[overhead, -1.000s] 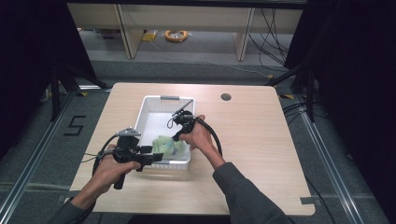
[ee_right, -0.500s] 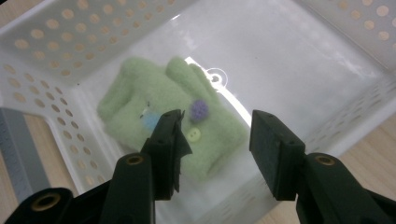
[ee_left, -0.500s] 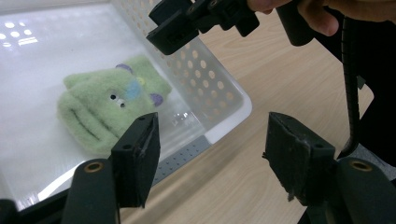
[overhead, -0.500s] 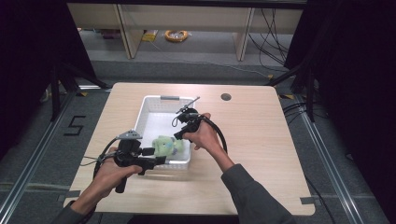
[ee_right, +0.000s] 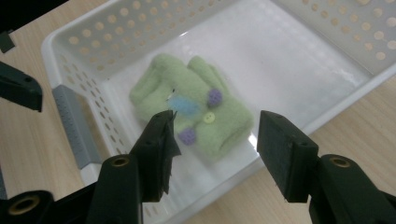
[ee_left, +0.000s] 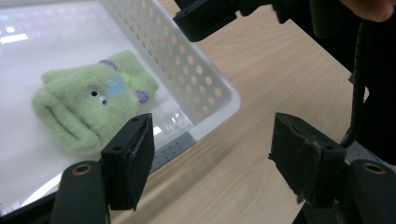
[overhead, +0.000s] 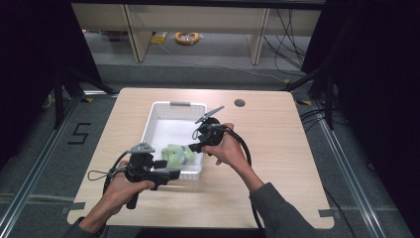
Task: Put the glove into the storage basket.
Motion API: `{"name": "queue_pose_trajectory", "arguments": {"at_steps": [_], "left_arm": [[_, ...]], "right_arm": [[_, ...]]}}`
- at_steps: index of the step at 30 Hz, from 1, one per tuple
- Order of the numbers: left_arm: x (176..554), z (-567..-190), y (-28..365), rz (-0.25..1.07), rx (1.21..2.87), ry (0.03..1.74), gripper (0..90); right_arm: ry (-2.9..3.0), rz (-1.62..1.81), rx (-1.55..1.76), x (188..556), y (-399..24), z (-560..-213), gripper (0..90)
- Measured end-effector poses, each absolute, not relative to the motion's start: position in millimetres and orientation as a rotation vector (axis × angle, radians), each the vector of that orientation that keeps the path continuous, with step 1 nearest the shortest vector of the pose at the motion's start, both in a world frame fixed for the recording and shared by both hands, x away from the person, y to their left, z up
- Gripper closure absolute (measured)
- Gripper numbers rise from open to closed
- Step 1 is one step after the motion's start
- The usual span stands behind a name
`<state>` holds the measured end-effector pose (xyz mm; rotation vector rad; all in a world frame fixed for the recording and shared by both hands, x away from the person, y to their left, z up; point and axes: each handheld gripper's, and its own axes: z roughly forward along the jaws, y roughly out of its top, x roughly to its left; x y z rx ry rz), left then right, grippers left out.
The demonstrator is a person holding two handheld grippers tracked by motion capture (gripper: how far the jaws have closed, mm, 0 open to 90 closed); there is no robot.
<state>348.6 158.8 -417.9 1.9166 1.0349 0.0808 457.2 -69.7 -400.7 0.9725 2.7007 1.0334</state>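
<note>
A green plush mitten [overhead: 177, 154] is seen lying in the near end of a white perforated basket [overhead: 163, 112] on the table [overhead: 277, 148]. Both the left claw [ee_left: 212, 163] and right claw [ee_right: 215, 151] are held apart, empty, above it.

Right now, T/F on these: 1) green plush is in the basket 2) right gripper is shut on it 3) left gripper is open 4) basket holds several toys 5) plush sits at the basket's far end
1) The green plush lies in the white basket. True.
2) The right gripper is shut on it. False: its jaws stand open above the plush, holding nothing.
3) The left gripper is open. True.
4) The basket holds several toys. False: just the one plush.
5) The plush sits at the basket's far end. False: it lies at the near end, by the person's hands.
</note>
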Motion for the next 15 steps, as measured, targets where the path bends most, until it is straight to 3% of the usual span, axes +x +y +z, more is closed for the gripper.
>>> {"name": "queue_pose_trajectory", "arguments": {"at_steps": [15], "left_arm": [[339.1,-422.6,147.7,0.098,1.918,0.991,27.2]], "right_arm": [[2.633,1.145,0.932,432.0,-103.7,-395.3,40.8]]}}
